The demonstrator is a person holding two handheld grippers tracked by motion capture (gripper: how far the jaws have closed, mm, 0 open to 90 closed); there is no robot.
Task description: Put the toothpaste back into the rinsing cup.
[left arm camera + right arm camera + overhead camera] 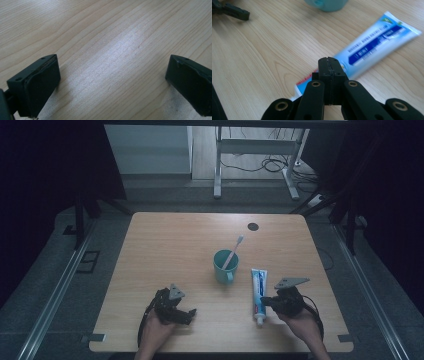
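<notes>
My right gripper (329, 60): jaws pressed flat together, nothing between them. Toothpaste tube (372, 46) lies on the table (165, 250) just beyond the tips, blurred, its cap end hidden behind my jaws. My left gripper (112, 75) stands wide, bare wood between.

Toothpaste tube (259, 292) lying flat on wooden table (165, 250), lengthwise toward person. White-and-blue body with blue lettering; red band near cap end. Flat crimped end pointing toward far edge, sitting just right of teal cup (225, 266); cap end (259, 321) pointing at near edge. In right gripper view, tube (374, 46) running diagonally, slightly blurred, cap end hidden.
</notes>
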